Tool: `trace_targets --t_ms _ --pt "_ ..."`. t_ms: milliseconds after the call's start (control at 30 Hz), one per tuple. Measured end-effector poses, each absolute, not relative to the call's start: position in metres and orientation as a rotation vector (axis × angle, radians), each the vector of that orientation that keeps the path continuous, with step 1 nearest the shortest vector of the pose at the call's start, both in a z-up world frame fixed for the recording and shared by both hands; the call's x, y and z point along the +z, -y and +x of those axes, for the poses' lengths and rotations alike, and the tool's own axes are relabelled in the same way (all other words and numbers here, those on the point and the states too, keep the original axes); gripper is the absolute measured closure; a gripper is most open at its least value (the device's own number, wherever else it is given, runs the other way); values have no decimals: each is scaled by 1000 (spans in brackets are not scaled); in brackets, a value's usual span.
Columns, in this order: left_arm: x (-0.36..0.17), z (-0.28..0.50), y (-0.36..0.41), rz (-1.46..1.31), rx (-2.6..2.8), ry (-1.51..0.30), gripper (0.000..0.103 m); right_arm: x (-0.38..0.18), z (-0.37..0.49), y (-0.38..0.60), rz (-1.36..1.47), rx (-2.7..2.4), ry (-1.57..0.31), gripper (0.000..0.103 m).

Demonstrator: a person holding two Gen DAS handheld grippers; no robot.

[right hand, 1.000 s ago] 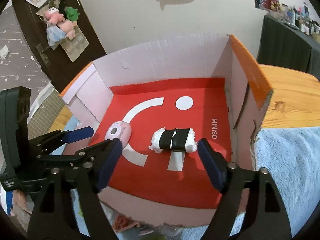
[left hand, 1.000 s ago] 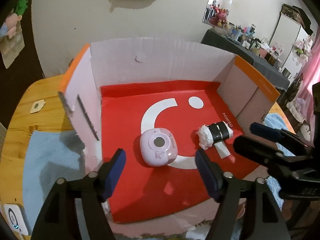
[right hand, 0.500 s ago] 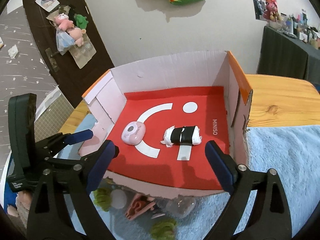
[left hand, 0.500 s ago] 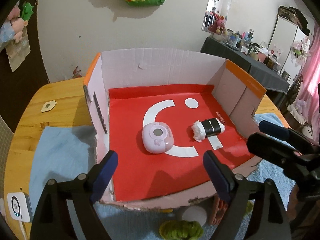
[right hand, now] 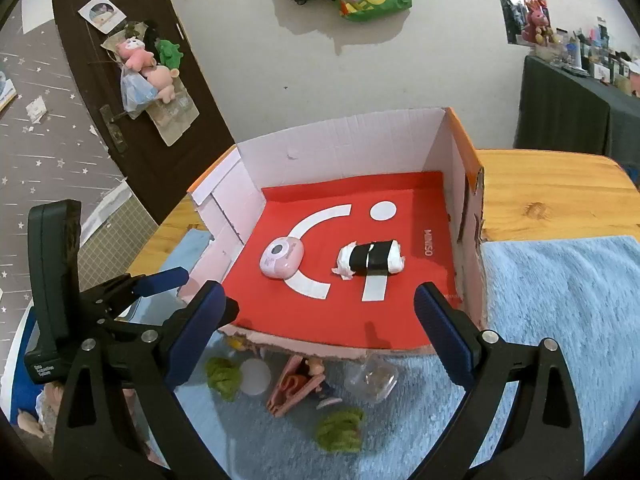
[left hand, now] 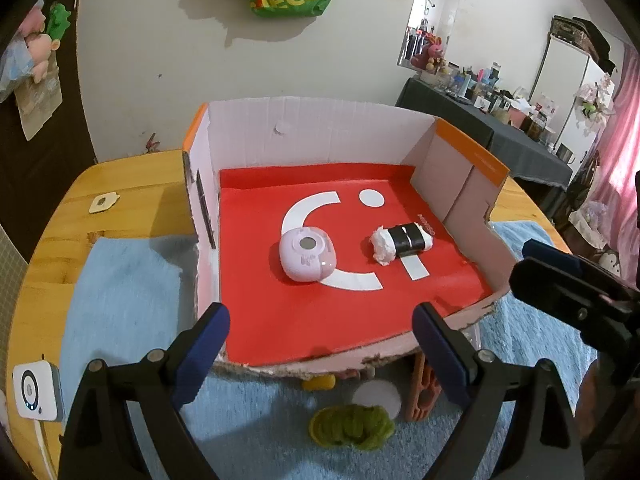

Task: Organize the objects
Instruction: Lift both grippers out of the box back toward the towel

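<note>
Opening wide, the left hand-held gripper (left hand: 320, 344) and right hand-held gripper (right hand: 326, 322) hold nothing before the box (left hand: 320, 140).

Pink case (left hand: 307, 254) and wrapped roll (left hand: 402, 242) lie in box (left hand: 320, 128).

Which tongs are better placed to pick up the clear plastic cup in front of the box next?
Probably the right tongs. In their view the clear cup lies just below their empty, opening jaws. In the left tongs' view the green fluffy ball and white disc lie nearer; the cup hardly shows.
</note>
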State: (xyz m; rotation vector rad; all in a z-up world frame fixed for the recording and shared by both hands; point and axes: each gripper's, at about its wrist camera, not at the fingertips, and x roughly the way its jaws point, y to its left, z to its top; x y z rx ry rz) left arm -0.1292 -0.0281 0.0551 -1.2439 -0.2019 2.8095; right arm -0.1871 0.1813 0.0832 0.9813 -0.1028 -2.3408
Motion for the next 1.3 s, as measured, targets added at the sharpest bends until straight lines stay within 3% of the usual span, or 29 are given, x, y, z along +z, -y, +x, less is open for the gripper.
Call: trace_targets --t_ms 133,1300 --pt "55 -123 29 -1241 2812 210 3 82 -182 -184 982 -2340 108 6" --pt "29 -89 14 -1271 2763 169 4 55 -149 -202 1032 -2364 96 5"
